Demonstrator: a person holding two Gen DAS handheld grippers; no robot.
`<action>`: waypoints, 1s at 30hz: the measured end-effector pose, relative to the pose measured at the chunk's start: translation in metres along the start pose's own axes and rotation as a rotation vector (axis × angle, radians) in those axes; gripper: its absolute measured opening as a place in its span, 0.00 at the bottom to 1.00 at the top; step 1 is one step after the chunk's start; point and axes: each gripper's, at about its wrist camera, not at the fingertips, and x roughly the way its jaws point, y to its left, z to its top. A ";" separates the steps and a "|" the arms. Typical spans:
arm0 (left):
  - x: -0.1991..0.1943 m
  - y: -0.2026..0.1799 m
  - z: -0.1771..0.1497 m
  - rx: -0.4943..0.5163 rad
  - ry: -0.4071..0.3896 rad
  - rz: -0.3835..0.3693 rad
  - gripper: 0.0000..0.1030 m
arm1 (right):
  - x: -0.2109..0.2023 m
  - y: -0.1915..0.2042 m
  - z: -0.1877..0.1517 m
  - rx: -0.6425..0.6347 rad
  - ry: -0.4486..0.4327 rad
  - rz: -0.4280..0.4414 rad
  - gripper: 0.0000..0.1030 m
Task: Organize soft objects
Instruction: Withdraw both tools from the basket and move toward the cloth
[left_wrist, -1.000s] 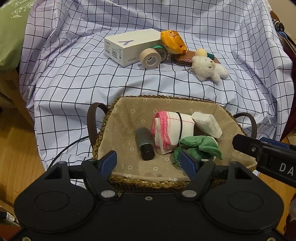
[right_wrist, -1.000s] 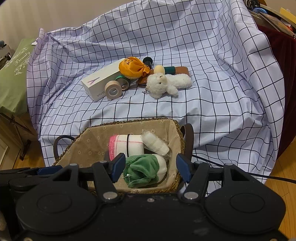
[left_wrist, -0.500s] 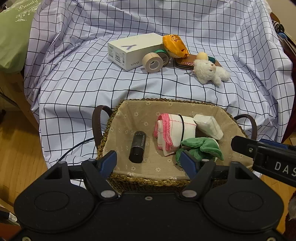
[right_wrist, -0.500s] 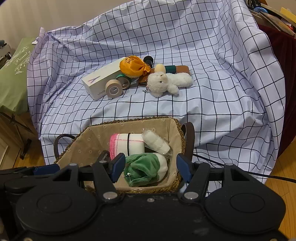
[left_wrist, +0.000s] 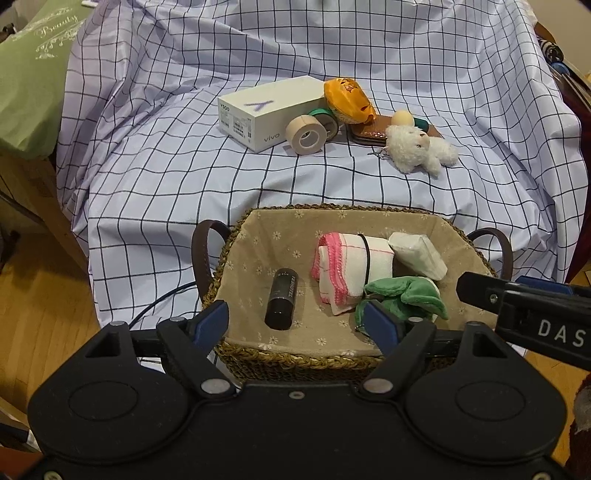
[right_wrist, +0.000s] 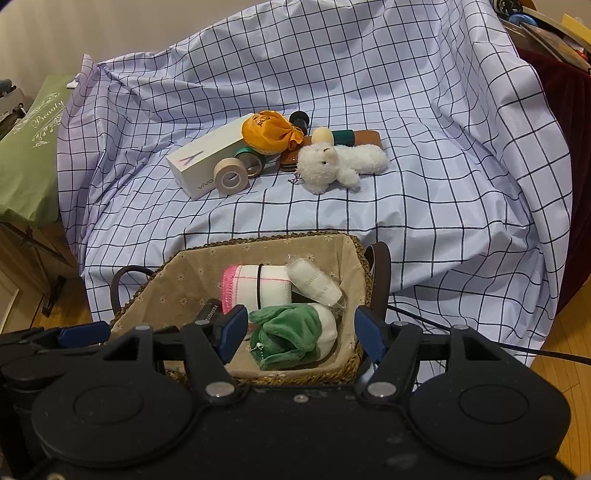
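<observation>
Soft items, partly sorted. Already in woven basket (left_wrist: 295, 360), fabric-lined, two dark handles: rolled white cloth with pink edge (left_wrist: 352, 266), banded by a black loop; green plush pouch (left_wrist: 404, 295) with white end, near front right corner; white wrapped pack (left_wrist: 417, 254), leaning beside the cloth roll at back right. Also in basket: black cylinder (left_wrist: 281, 303), lying on the liner left of the cloth roll, apart from it; looks hard, so possibly misplaced, judged by appearance only. Still outside, on checked sheet (left_wrist: 166, 184) beyond the basket: white plush bear (right_wrist: 334, 166), lying on its side; orange fabric bundle (right_wrist: 269, 133), resting against white box (left_wrist: 266, 110). Judged remaining: bear and orange bundle to go into basket; roughly halfway or more. Same cluster, not soft: beige tape roll (left_wrist: 306, 134), green tape roll (left_wrist: 327, 118) behind it, brown flat case (left_wrist: 369, 131), small egg-shaped piece (left_wrist: 402, 119), dark round object at the back, identity unclear. Left hand-held gripper (left_wrist: 297, 323): fingers spread wide, nothing between them, hovering at basket's near rim. Right hand-held gripper (right_wrist: 301, 332): likewise spread and empty, over the front right corner above the green pouch.
</observation>
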 end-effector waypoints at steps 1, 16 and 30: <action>-0.001 -0.001 0.000 0.005 0.000 0.002 0.74 | 0.001 -0.001 0.000 0.002 0.003 0.000 0.62; -0.003 -0.004 0.018 0.061 -0.015 0.013 0.80 | 0.013 -0.011 0.019 0.046 0.026 -0.006 0.66; 0.022 0.000 0.052 0.061 0.012 0.006 0.81 | 0.045 -0.015 0.053 0.056 0.028 -0.029 0.72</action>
